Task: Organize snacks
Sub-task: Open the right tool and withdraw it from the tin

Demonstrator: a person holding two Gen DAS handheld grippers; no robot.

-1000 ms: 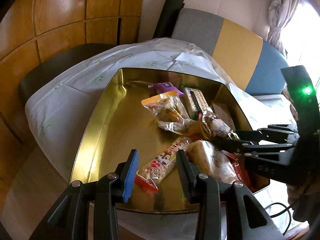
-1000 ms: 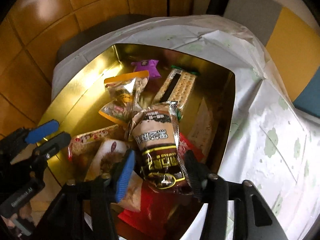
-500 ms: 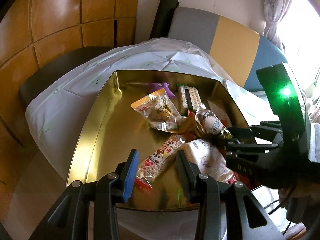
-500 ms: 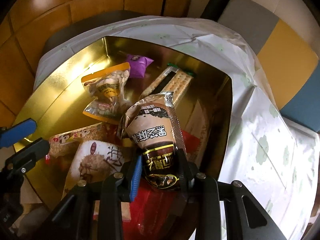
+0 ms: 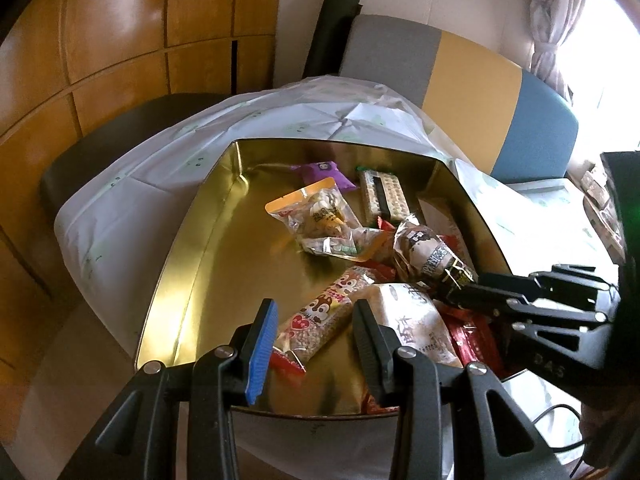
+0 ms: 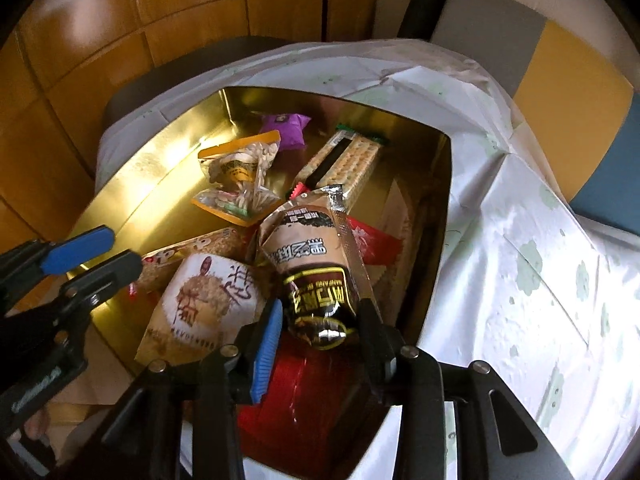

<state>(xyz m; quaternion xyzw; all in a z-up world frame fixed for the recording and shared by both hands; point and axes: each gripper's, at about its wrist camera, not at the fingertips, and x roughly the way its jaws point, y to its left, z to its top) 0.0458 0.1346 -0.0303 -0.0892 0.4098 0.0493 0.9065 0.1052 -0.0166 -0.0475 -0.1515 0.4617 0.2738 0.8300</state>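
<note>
Brown-wrapped snack bar [image 6: 316, 272] sits pinched at its near end in the right gripper [image 6: 320, 328], long axis pointing toward the gold tin's [image 6: 152, 168] far edge, while the left gripper [image 5: 316, 344] hovers open above the near edge.

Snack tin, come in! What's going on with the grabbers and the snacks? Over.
Right gripper shut on brown snack pack. Left gripper open above chipmunk bar, not gripping. Gold tin crowded, packs overlapping.

Gold tin [image 5: 192, 264] — purple packet [image 5: 324, 174], brown-black wrapper [image 6: 316, 276], red pack [image 6: 304, 392].
</note>
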